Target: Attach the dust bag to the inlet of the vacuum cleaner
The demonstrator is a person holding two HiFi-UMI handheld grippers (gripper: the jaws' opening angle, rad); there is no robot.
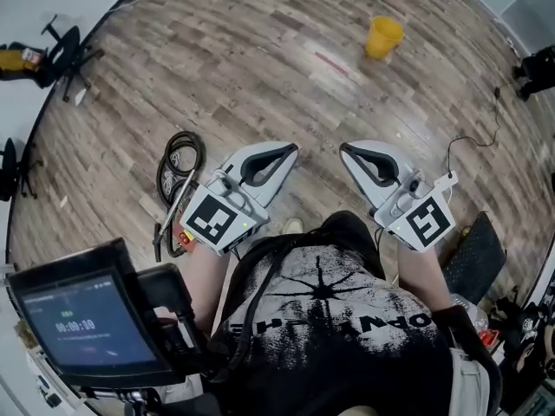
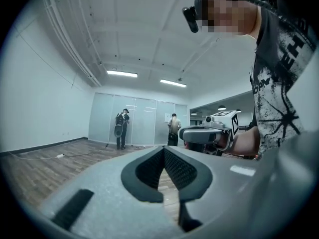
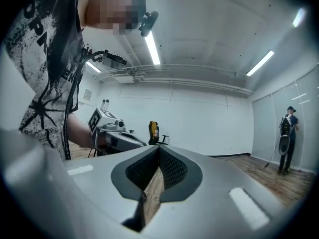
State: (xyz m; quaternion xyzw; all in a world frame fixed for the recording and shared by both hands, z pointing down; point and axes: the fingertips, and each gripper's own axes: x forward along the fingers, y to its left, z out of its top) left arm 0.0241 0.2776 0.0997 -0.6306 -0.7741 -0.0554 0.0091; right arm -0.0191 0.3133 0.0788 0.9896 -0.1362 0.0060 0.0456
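I see no dust bag in any view. In the head view a coiled black vacuum hose point(image 1: 179, 165) with a wand and a red part point(image 1: 181, 235) lies on the wood floor, left of my left gripper point(image 1: 292, 149). That gripper is held level in front of the person's body, shut and empty. My right gripper point(image 1: 344, 148) is beside it, also shut and empty. In the left gripper view the jaws point(image 2: 163, 149) meet with nothing between them, and the right gripper point(image 2: 209, 132) shows beyond. In the right gripper view the jaws point(image 3: 159, 147) are closed too.
A yellow bucket point(image 1: 382, 36) stands far ahead on the floor. Office chairs point(image 1: 61, 50) sit at the far left, a black case point(image 1: 473, 255) and a cable at the right, a screen point(image 1: 74, 319) at lower left. Two people point(image 2: 121, 128) stand by a glass wall.
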